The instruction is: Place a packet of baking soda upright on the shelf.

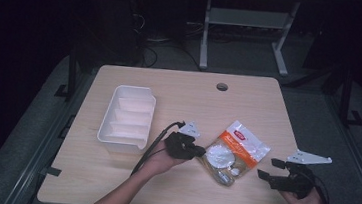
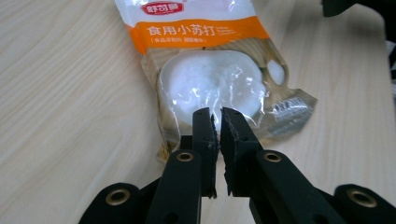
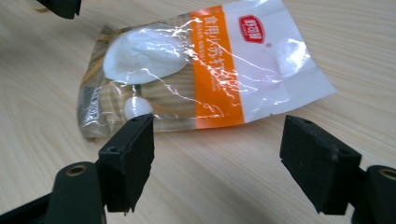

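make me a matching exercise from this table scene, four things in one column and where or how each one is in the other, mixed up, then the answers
Things:
1. left gripper
2. right gripper
3. white tray
4. snack bag

States or places:
A. lying flat near the middle of the table, orange band across it
B. jaws nearly together at the edge of the bag
C. on the left part of the table, divided into compartments
D. jaws wide apart, nothing between them

Pairs: 1-B, 2-D, 3-C, 4-A
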A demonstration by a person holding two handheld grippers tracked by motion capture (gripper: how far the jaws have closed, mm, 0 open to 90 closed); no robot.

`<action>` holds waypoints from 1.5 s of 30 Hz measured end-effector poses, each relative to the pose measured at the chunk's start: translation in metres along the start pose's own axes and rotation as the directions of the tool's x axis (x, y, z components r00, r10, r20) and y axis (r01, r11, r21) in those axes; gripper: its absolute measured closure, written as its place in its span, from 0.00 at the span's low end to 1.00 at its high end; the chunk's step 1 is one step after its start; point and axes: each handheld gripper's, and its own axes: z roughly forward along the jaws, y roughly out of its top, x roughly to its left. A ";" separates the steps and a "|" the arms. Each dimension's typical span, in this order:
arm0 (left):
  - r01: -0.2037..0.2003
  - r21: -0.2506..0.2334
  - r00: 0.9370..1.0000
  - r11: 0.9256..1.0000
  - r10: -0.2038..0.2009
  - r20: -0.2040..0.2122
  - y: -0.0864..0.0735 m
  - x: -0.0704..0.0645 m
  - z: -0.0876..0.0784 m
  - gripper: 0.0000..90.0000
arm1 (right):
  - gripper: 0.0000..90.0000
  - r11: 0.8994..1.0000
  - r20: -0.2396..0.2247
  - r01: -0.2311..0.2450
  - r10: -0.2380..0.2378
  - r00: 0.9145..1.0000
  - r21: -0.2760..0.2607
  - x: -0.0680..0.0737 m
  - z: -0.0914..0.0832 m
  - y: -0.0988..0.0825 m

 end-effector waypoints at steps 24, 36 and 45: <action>-0.054 0.176 0.999 0.983 0.051 0.019 0.024 -0.004 0.055 1.00 | 0.30 0.978 -0.001 -0.209 0.209 0.978 0.024 -0.044 0.034 0.010; -0.059 0.173 0.998 0.983 0.055 0.024 0.023 -0.004 0.055 1.00 | 0.55 0.972 -0.088 -0.226 0.231 0.969 0.062 -0.040 0.050 0.012; -0.060 0.167 0.998 0.984 0.058 0.021 0.022 -0.004 0.055 1.00 | 0.88 0.965 -0.140 -0.252 0.260 0.955 0.075 -0.039 0.052 0.012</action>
